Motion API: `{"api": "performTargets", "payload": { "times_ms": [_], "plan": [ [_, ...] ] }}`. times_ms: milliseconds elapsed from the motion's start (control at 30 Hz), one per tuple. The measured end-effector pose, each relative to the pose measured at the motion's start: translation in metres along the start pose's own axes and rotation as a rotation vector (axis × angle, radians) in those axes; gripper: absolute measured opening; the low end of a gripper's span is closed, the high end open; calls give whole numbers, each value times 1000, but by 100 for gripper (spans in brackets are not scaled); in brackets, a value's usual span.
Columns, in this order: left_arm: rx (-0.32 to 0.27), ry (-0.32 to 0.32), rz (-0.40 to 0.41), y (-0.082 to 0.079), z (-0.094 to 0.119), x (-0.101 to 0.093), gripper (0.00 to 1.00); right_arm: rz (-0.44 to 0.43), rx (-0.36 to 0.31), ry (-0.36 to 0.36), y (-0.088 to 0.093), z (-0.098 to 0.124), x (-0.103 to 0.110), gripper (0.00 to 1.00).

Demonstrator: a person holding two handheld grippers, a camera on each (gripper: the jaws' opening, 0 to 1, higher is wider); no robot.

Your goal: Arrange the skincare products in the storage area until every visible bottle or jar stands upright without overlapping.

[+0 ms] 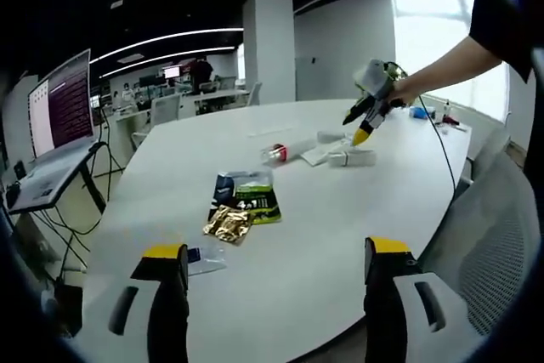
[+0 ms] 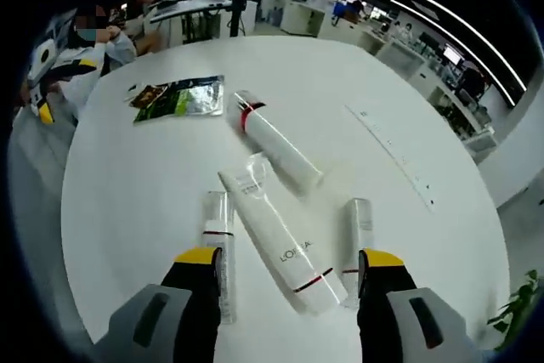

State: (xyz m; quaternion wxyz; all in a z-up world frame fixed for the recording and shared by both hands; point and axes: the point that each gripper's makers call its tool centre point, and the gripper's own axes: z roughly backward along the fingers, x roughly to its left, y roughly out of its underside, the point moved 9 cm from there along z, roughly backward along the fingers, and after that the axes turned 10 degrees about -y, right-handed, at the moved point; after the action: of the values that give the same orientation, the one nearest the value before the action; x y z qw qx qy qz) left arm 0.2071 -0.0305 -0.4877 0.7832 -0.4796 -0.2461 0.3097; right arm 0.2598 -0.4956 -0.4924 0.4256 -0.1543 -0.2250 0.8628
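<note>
Several skincare products lie flat on the white round table point(image 2: 127, 201). A white L'Oreal tube point(image 2: 276, 240) lies between the jaws of my open right gripper point(image 2: 291, 261), which hovers over it. A slim tube point(image 2: 218, 244) lies to its left and another tube point(image 2: 357, 244) to its right. Beyond them a white bottle with a red band point(image 2: 272, 142) lies on its side. In the left gripper view the same bottle point(image 1: 285, 152) and tubes point(image 1: 348, 157) lie far off, under the right gripper point(image 1: 367, 121). My left gripper point(image 1: 276, 257) is open and holds nothing.
A dark green sachet point(image 1: 246, 195), a gold packet point(image 1: 227, 223) and a small clear packet point(image 1: 204, 257) lie near the left gripper. A long clear strip point(image 2: 391, 155) lies past the tubes. A laptop on a stand point(image 1: 59, 116) is at the left, a mesh chair point(image 1: 489, 269) at the right.
</note>
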Motion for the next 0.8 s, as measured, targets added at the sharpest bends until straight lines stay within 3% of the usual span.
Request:
{"api": "performTargets", "payload": {
  "times_ms": [433,667,733,800],
  "plan": [
    [33,5,-8,3,0,-3,78,117,96,-86,-6,-25,-19,56],
    [46,2,-8,0,0,-7,77,183,135,-181,-9,-39,-14,39],
    [50,0,-8,-1,0,-8,77,215,159,-204,-8,-47,-14,29],
    [53,0,-7,0,0,-8,77,241,165,-199,-10,-50,-16,28]
  ]
}}
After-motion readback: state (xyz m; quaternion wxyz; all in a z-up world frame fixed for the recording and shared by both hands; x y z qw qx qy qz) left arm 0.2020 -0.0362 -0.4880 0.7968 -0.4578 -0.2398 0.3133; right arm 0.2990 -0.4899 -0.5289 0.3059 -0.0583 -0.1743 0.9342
